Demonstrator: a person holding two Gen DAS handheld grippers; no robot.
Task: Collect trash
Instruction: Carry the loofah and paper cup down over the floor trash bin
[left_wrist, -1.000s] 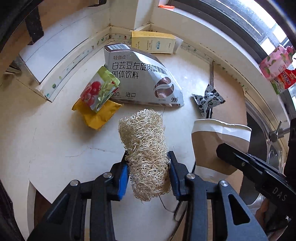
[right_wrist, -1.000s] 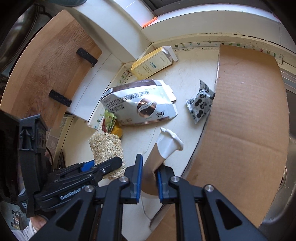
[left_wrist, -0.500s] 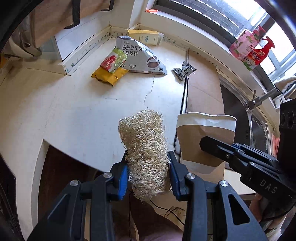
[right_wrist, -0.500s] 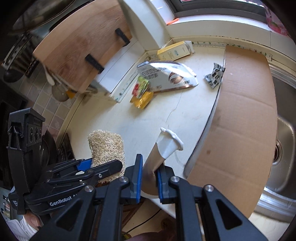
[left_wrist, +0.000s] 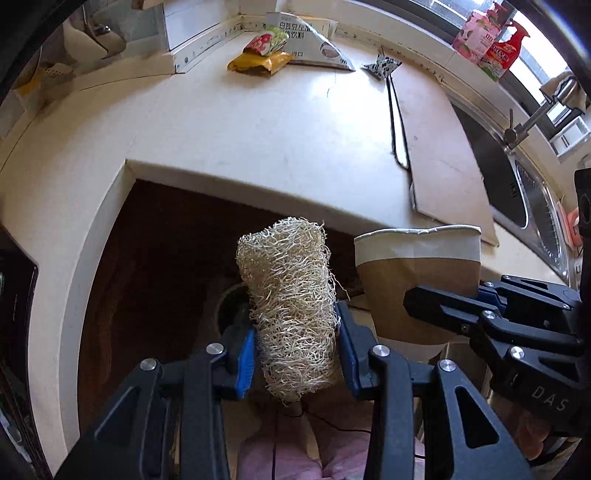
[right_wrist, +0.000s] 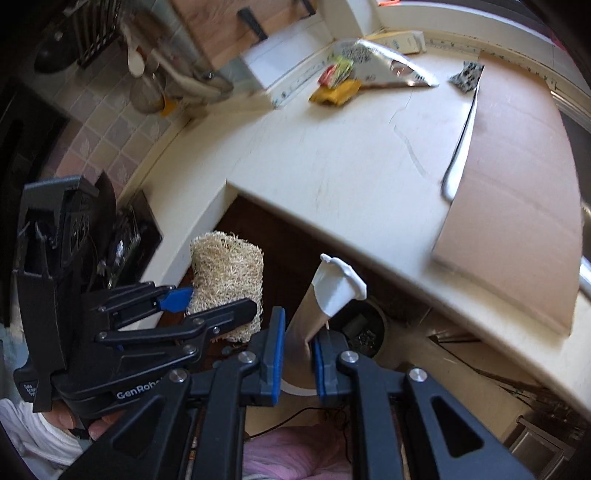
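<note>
In my left tongs (left_wrist: 295, 350) I had the loofah scrubber (left_wrist: 290, 302) pinched across its lower half, its long axis standing upright along the fingers and most of its length poking out above them. My right tongs (right_wrist: 297, 360) were pressed onto a flattened paper cup (right_wrist: 330, 288), rim end up, the cup squeezed thin between the blue pads. The two sat side by side, the cup just to the right of the scrubber, both held out over the floor in front of the bench (left_wrist: 258, 122), not above it. Below the right tongs I could make out a dark round opening (right_wrist: 360, 328), which I took to be a bin; it lay nearer the cup than the scrubber, so I judged the right hand closer to a drop. Far back on the bench, well apart from both tongs, the snack wrappers (left_wrist: 264, 51), the big silver pouch (left_wrist: 314, 40) and a small spotted wrapper (left_wrist: 382, 66) waited by the wall.
</note>
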